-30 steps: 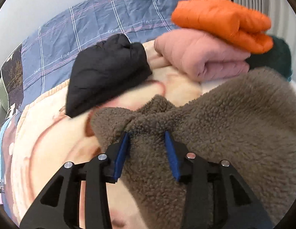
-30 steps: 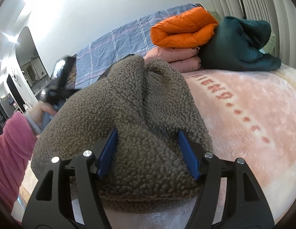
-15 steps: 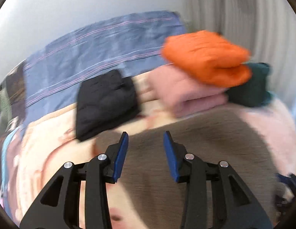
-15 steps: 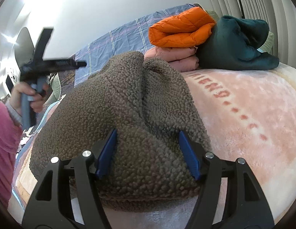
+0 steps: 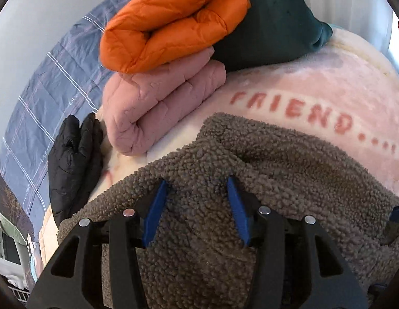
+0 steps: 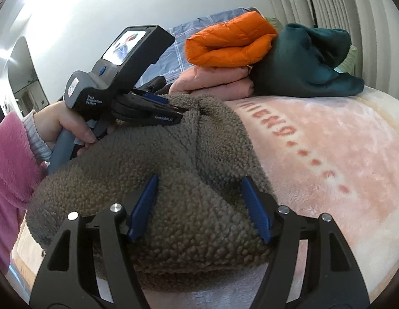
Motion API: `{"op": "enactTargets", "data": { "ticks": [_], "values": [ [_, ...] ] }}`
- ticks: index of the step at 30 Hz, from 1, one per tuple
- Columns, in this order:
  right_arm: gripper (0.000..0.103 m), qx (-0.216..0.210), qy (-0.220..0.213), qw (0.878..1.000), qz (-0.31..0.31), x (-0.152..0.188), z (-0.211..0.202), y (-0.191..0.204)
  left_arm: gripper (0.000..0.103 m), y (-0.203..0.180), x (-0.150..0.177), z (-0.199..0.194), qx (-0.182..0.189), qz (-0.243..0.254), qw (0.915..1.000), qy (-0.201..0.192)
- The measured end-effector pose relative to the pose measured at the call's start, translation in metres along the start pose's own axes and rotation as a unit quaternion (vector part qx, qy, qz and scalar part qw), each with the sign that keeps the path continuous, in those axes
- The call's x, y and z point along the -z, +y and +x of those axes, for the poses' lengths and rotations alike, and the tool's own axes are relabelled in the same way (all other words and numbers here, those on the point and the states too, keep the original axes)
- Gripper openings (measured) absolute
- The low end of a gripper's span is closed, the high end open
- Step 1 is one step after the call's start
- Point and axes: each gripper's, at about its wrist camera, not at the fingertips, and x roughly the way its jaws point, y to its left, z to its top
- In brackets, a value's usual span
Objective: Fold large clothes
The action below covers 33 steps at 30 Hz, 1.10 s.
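Note:
A brown fleece garment (image 5: 289, 170) lies bunched on the pink blanket (image 5: 328, 82). My left gripper (image 5: 197, 181) hovers low over its far ridge with the jaws opening. Fleece lies between the blue pads (image 5: 156, 206), which do not press on it. From the right wrist view, the left gripper (image 6: 182, 112) is held by a hand (image 6: 68, 123) in a pink sleeve and touches the garment's (image 6: 178, 154) top ridge. My right gripper (image 6: 199, 178) is shut on a thick fold at the near end, its pads (image 6: 256, 208) sunk into the pile.
At the head of the bed stands a stack of folded clothes: an orange puffer (image 5: 171, 18) on a pink quilted jacket (image 5: 158, 103), with a dark green garment (image 5: 271, 25) beside them. A black jacket (image 5: 73, 164) lies at the left on a blue plaid sheet (image 5: 44, 82). Curtains (image 6: 328, 2) hang behind.
My left gripper has let go of the fleece edge and swung right across the garment towards the folded stack, rolling as it went. The right gripper has kept its grip and place.

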Motion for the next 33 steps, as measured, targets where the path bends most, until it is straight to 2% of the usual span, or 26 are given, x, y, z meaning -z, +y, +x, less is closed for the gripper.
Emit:
{"op": "enactTargets", "data": {
  "ticks": [4,6,9,10,12,13,15,16,18,22,25,26,30,31,33],
  "values": [
    [0.069,0.015,-0.007,1.000,-0.023,-0.011,-0.020,0.009,0.050,0.002,0.010,-0.012,-0.005,-0.014,0.9997,-0.018],
    [0.067,0.026,-0.040,0.997,-0.054,-0.020,-0.042,0.020,0.050,0.004,0.013,-0.017,-0.009,-0.019,0.9994,-0.027],
    [0.058,0.002,-0.086,0.993,-0.082,-0.028,-0.062,0.031,0.050,0.006,0.016,-0.022,-0.004,-0.028,0.9990,-0.034],
    [0.058,-0.002,-0.083,0.993,-0.085,-0.028,-0.059,0.033,0.050,0.007,0.016,-0.022,-0.002,-0.030,0.9989,-0.035],
    [0.058,0.010,-0.017,0.997,-0.079,-0.022,-0.023,0.030,0.050,0.008,0.016,-0.021,0.002,-0.033,0.9988,-0.036],
    [0.064,0.002,0.019,0.998,-0.064,-0.015,0.000,0.022,0.050,0.010,0.015,-0.020,0.007,-0.038,0.9986,-0.036],
    [0.076,-0.042,0.019,0.999,0.011,-0.003,0.023,-0.010,0.052,0.014,0.015,-0.013,0.013,-0.049,0.9983,-0.029],
    [0.076,-0.067,0.032,0.997,0.037,-0.005,0.025,-0.020,0.052,0.016,0.013,-0.011,0.025,-0.057,0.9977,-0.027],
    [0.076,-0.107,0.054,0.990,0.074,-0.010,0.028,-0.035,0.053,0.016,0.012,-0.011,0.023,-0.056,0.9978,-0.028],
    [0.077,-0.093,0.053,0.993,0.049,-0.011,0.028,-0.028,0.057,0.010,0.013,-0.019,-0.006,-0.049,0.9979,-0.041],
    [0.078,-0.090,0.049,0.994,0.046,-0.007,0.027,-0.021,0.057,0.012,0.018,-0.045,-0.025,-0.054,0.9954,-0.075],
    [0.078,-0.089,0.048,0.994,0.046,-0.004,0.025,-0.021,0.057,0.016,0.021,-0.055,-0.023,-0.065,0.9942,-0.083],
    [0.078,-0.076,0.040,0.995,0.047,-0.003,0.023,-0.021,0.056,0.029,0.044,-0.103,0.026,-0.116,0.9848,-0.127],
    [0.078,-0.073,0.037,0.996,0.046,-0.003,0.022,-0.020,0.055,0.027,0.055,-0.116,0.035,-0.118,0.9829,-0.137],
    [0.079,-0.067,0.031,0.996,0.043,0.001,0.016,-0.017,0.042,0.014,0.074,-0.127,0.042,-0.101,0.9845,-0.136]
  ]
}}
